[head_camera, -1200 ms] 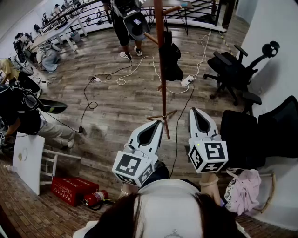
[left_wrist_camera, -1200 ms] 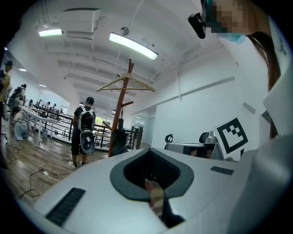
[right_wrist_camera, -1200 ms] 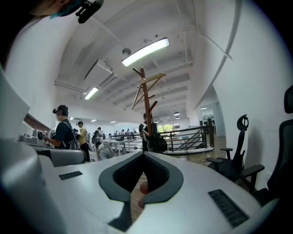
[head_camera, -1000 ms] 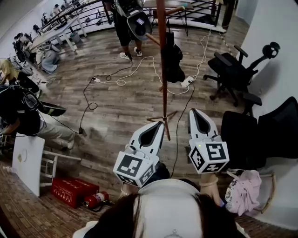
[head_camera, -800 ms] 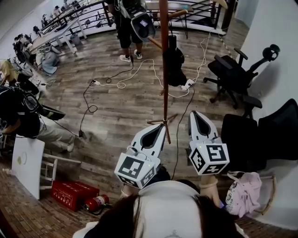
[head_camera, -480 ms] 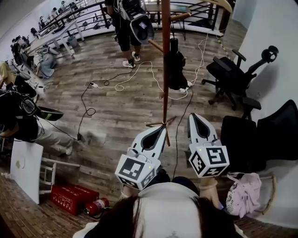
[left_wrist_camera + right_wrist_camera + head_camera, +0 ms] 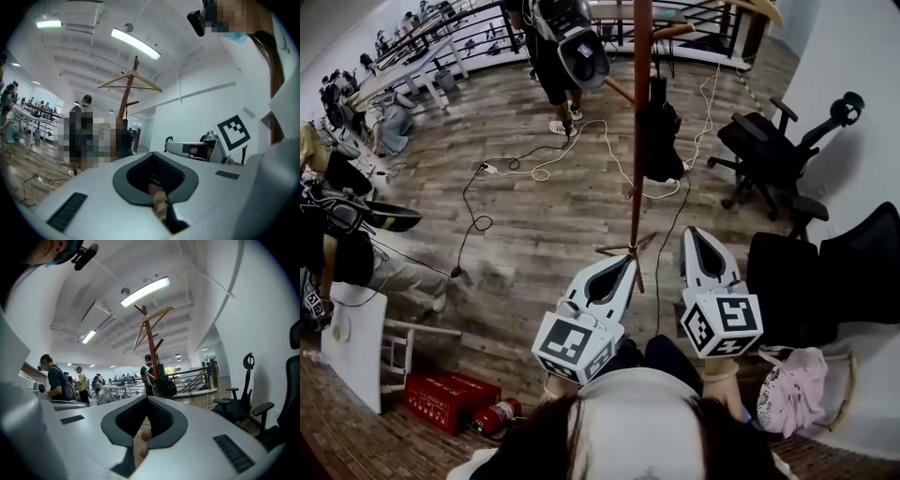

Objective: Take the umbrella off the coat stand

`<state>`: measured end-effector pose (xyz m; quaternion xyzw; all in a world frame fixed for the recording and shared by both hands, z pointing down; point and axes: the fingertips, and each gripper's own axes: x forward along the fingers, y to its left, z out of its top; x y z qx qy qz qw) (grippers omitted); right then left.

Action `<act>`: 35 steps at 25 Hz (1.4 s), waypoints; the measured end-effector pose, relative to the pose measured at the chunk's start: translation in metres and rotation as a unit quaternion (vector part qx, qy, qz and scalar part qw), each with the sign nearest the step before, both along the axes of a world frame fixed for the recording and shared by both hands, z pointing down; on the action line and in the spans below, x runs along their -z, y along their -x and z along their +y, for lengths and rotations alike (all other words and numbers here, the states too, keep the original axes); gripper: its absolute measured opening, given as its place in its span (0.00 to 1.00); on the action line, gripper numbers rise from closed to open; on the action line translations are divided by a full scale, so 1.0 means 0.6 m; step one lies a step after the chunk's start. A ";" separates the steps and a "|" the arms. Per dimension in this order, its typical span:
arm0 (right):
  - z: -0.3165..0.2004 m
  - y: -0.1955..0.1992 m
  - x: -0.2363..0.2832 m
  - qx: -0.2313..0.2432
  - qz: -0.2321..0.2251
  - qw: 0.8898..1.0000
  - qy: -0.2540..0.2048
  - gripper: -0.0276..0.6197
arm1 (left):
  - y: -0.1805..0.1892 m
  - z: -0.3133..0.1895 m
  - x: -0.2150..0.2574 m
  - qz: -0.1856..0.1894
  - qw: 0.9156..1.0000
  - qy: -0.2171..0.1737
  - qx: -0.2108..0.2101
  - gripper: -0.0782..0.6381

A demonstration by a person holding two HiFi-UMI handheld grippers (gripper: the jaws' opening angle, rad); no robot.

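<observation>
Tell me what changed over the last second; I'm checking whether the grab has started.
The coat stand and its hanging umbrella slid slightly right in the head view, the pole now more upright; a hanger appeared at its top. Nothing was grasped. The left gripper and right gripper stay shut, empty, side by side.

Wears a light grey top (image 7: 642,422), with dark hair (image 7: 546,441) over both shoulders. Has white wedge-shaped shells on left gripper (image 7: 622,265) and right gripper (image 7: 696,236), dark-padded inside, each bearing a black-and-white marker cube (image 7: 572,342).
</observation>
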<state>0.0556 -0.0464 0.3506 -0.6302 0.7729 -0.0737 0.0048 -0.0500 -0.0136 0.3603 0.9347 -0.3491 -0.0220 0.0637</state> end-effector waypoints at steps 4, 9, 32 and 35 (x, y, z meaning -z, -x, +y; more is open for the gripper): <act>-0.006 0.003 -0.003 0.000 0.005 1.000 0.004 0.10 | 0.001 -0.007 -0.002 0.001 1.000 0.003 -0.001 0.12; -0.017 0.002 -0.006 0.001 0.004 1.000 0.007 0.10 | -0.002 -0.014 -0.004 0.002 1.000 0.006 -0.002 0.12; -0.121 -0.008 -0.005 0.014 0.045 0.999 -0.013 0.10 | -0.026 -0.109 0.004 -0.005 1.000 -0.005 0.005 0.12; -0.138 -0.011 -0.005 0.019 0.045 0.999 -0.011 0.10 | -0.030 -0.124 0.005 -0.006 1.000 -0.005 0.006 0.12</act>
